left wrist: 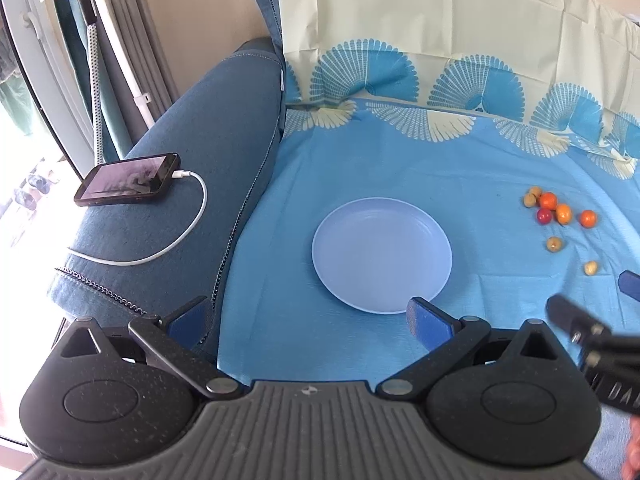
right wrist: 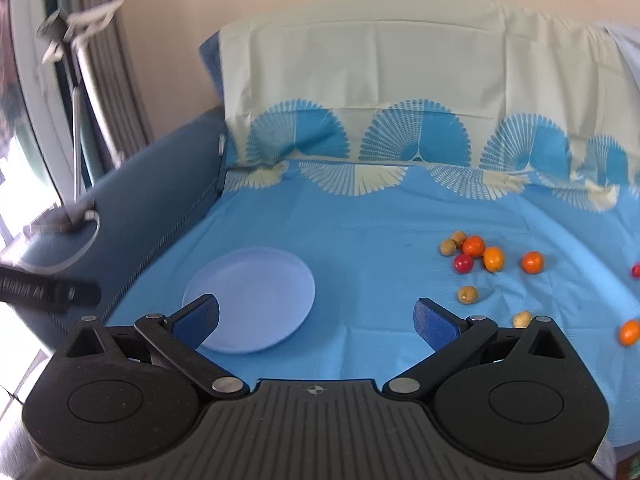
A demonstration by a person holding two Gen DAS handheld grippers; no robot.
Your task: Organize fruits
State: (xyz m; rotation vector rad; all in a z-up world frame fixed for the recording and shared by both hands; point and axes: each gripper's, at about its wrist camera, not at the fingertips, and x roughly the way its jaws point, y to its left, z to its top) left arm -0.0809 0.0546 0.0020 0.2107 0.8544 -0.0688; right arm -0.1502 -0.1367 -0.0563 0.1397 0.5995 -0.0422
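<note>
Nothing looks sorted yet: the plate (right wrist: 256, 280) lies bare on the blue sheet (right wrist: 360, 220), the small fruits (right wrist: 474, 246) sit scattered well to its right, and the left gripper (left wrist: 308, 316) and right gripper (right wrist: 316, 316) hover spread wide, holding nothing.
</note>
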